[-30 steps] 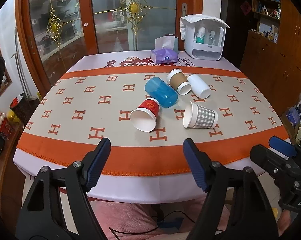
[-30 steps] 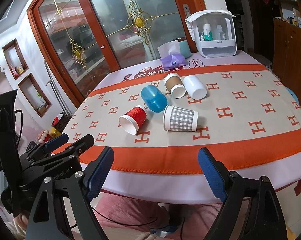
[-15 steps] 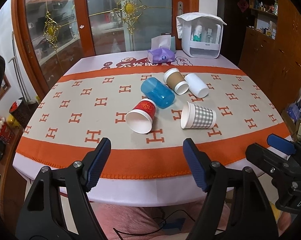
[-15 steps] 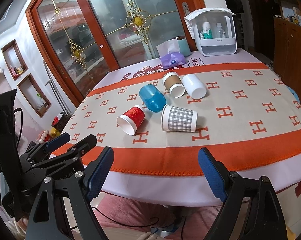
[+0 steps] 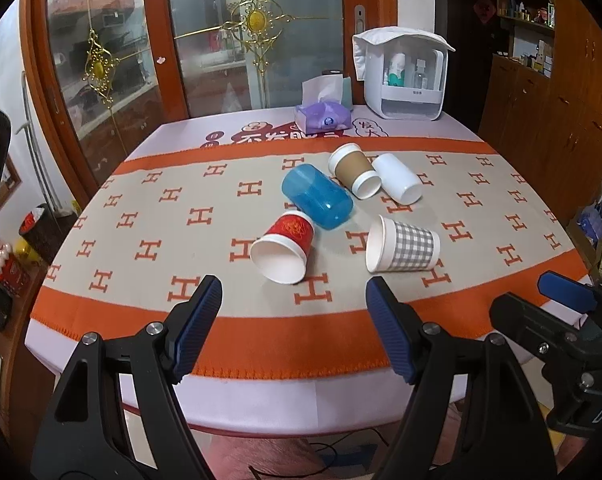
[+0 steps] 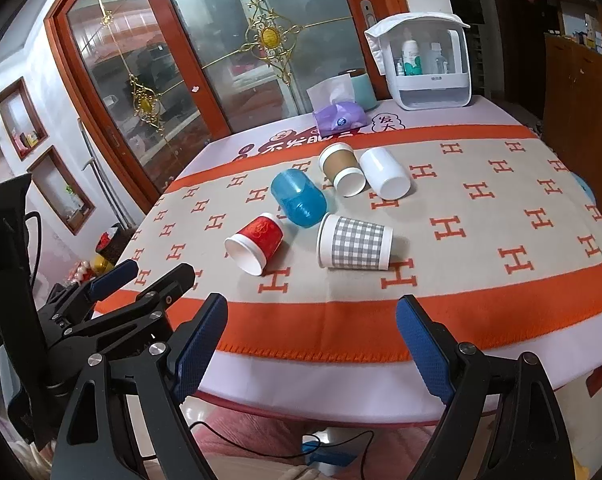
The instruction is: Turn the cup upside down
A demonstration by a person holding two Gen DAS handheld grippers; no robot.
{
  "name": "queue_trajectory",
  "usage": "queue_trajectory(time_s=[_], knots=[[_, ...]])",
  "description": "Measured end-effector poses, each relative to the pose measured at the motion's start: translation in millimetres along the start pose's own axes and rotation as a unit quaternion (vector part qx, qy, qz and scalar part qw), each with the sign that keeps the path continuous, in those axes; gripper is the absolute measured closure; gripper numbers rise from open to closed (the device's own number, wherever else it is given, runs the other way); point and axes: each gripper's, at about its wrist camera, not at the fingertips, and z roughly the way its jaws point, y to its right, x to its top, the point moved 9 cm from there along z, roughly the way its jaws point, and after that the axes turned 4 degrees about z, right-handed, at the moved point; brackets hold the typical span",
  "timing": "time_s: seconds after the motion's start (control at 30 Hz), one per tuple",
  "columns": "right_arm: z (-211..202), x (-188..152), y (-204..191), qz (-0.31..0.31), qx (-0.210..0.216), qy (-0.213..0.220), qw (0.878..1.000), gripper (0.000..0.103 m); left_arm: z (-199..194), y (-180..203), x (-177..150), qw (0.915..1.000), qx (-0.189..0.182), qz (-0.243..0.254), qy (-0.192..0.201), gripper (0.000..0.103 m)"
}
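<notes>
Several cups lie on their sides on the table: a red paper cup (image 5: 285, 246) (image 6: 255, 244), a grey checked cup (image 5: 403, 245) (image 6: 355, 243), a blue plastic cup (image 5: 317, 196) (image 6: 299, 197), a brown paper cup (image 5: 353, 170) (image 6: 341, 169) and a white cup (image 5: 397, 178) (image 6: 385, 173). My left gripper (image 5: 293, 320) is open and empty, short of the table's near edge, in front of the red cup. My right gripper (image 6: 311, 336) is open and empty, in front of the checked cup.
The table carries an orange and beige cloth (image 5: 141, 216). At the far side stand a purple tissue pack (image 5: 323, 118) and a white organizer box (image 5: 405, 76). Glass doors lie behind, wooden cabinets (image 5: 549, 112) at the right. Each gripper shows in the other's view (image 5: 561, 320) (image 6: 113, 296).
Both grippers have moved a little forward toward the table; the cups look slightly nearer. No cup has moved, and both grippers stay open.
</notes>
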Motion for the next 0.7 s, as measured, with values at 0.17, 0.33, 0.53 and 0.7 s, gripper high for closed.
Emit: queue_trajectory(time_s=[0.17,0.33,0.53,0.7], knots=[[9,11,2,0.003,-0.002,-0.004,1.000,0.016,11,-4,5,1.0000,-0.001,-0.002,-0.005,0.030],[21,21,4,0.006,-0.008,-0.008,1.000,0.016,23,-9,10,1.0000,-0.004,-0.004,-0.008,0.030],[32,30,5,0.009,-0.015,-0.013,1.000,0.016,32,-14,18,0.9999,-0.008,-0.011,-0.007,0.030],[37,36,4,0.009,-0.018,-0.012,1.000,0.016,37,-16,22,0.9999,-0.010,-0.011,-0.009,0.030]])
